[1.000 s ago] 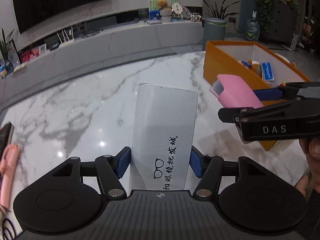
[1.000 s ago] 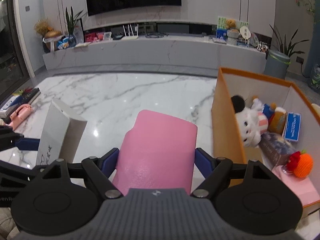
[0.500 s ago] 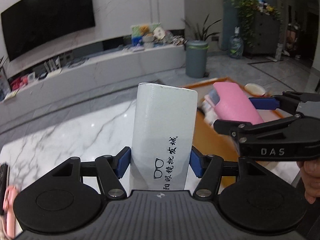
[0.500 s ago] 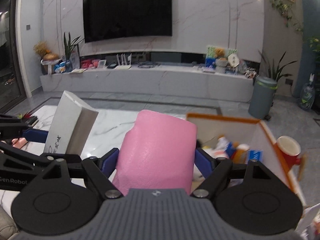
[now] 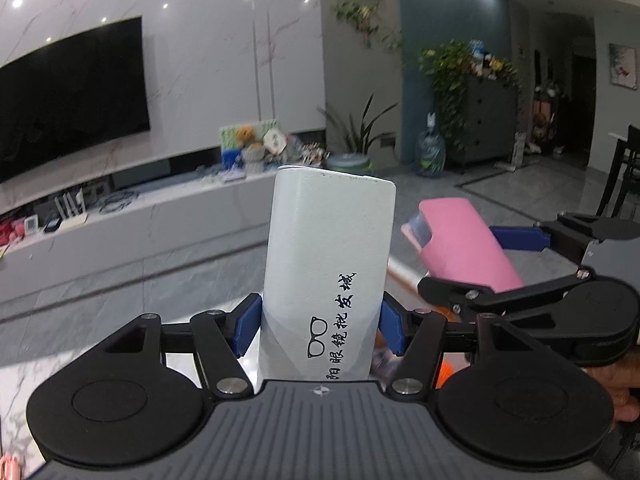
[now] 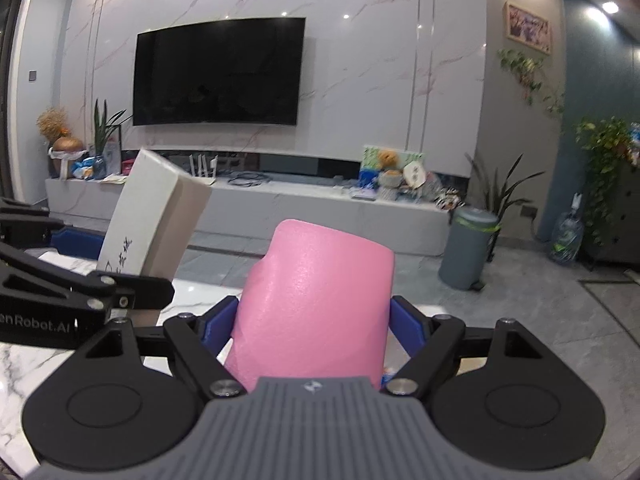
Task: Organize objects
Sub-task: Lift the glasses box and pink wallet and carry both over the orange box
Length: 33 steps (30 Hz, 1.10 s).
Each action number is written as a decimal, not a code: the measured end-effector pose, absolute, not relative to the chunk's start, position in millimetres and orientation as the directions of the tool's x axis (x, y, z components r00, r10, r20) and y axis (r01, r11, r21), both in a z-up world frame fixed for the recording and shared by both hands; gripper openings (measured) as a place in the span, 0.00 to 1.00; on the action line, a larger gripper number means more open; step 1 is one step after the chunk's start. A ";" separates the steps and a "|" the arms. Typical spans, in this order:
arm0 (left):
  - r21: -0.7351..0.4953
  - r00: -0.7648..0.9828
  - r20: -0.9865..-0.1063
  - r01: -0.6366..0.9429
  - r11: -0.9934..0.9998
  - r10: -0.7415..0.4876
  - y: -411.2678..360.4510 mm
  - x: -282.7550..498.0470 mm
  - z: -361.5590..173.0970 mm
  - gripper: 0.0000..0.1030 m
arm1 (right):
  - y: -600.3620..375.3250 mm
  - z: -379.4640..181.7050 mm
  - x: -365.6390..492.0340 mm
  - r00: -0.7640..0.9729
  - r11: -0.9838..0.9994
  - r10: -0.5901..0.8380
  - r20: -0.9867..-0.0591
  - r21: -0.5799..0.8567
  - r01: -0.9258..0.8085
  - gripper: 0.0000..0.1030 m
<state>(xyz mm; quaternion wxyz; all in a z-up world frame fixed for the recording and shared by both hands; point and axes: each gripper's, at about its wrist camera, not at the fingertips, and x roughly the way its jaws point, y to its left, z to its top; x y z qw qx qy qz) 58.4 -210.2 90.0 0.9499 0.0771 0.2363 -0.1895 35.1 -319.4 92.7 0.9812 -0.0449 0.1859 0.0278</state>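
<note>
We see the left gripper pinching a white box printed with black characters and glasses; the right gripper clamps a pink case.

White box: lower end hidden behind the left gripper body; printed characters cut off there. Pink case: near end hidden under the right gripper housing; its open end shows only in the left wrist view, and the contents are too blurred to identify. Orange strip between the two items: mostly covered, identity unclear. Worktop: only slivers visible, rest blocked by gripper bodies. Hand: cut off at the right edge. Shelf clutter below the television: too small to identify.
</note>
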 end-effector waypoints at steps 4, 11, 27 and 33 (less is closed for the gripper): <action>0.051 0.818 -0.451 0.424 0.904 -0.358 -225.2 64.2 102.5 0.69 | -334.8 112.4 32.8 0.939 0.994 0.006 -0.344 -0.099 -0.043 0.79; 0.003 0.797 -0.425 0.475 0.880 -0.429 -251.9 74.2 116.7 0.69 | -365.3 143.6 27.1 0.950 0.990 -0.040 -0.310 -0.141 -0.005 0.79; -0.053 0.780 -0.413 0.494 0.868 -0.470 -271.3 87.8 122.0 0.69 | -387.0 168.9 30.9 0.957 0.981 -0.050 -0.287 -0.196 -0.007 0.79; -0.077 0.753 -0.469 0.486 0.871 -0.461 -274.7 101.1 96.4 0.69 | -383.4 141.9 49.2 0.935 0.977 -0.038 -0.353 -0.208 -0.039 0.79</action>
